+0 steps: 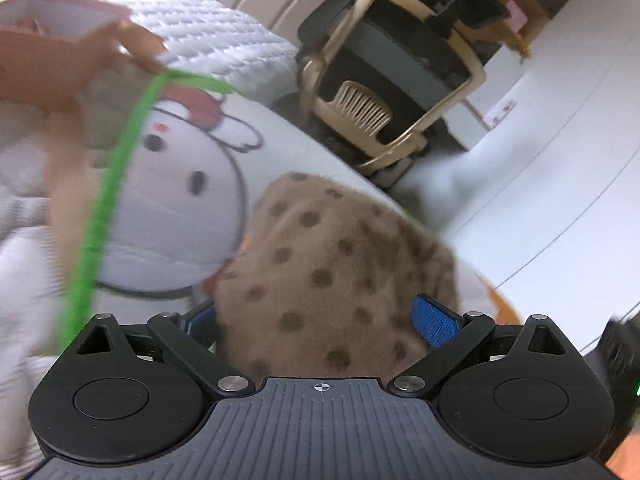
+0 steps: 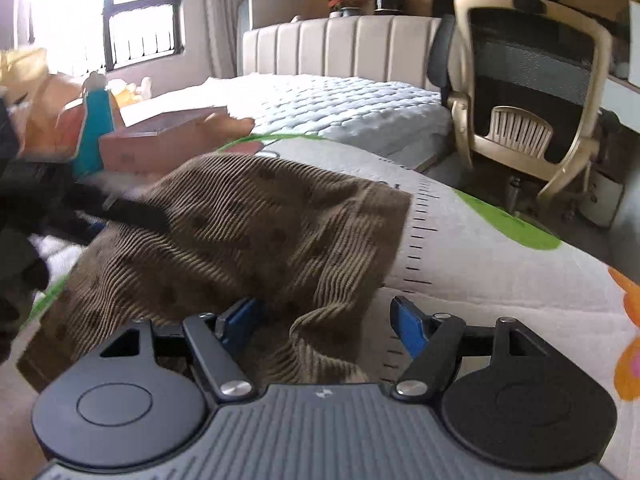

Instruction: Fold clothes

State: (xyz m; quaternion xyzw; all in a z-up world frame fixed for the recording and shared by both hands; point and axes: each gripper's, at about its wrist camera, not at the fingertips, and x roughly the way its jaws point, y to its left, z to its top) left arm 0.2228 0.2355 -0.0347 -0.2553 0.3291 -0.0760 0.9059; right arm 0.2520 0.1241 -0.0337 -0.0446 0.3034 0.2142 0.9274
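A brown corduroy garment with darker dots (image 2: 256,232) lies rumpled on a white cartoon-print mat (image 2: 500,272). My right gripper (image 2: 324,320) is open at the garment's near edge. A raised fold sits between its blue pads (image 2: 408,328), beside the left one, and the right pad is clear of the cloth. In the left wrist view the same garment (image 1: 332,256) bulges between the wide-apart pads of my left gripper (image 1: 318,320), which looks open; its left pad is partly hidden by cloth. The left gripper also shows as a dark blur (image 2: 120,208) over the garment's far left side.
The mat carries a white cat face with a red bow (image 1: 180,208) and a green line (image 1: 104,208). Behind are a white quilted bed (image 2: 340,104), a cardboard box (image 2: 160,140), plush toys (image 2: 128,90) and a beige-framed office chair (image 2: 528,92) at the right.
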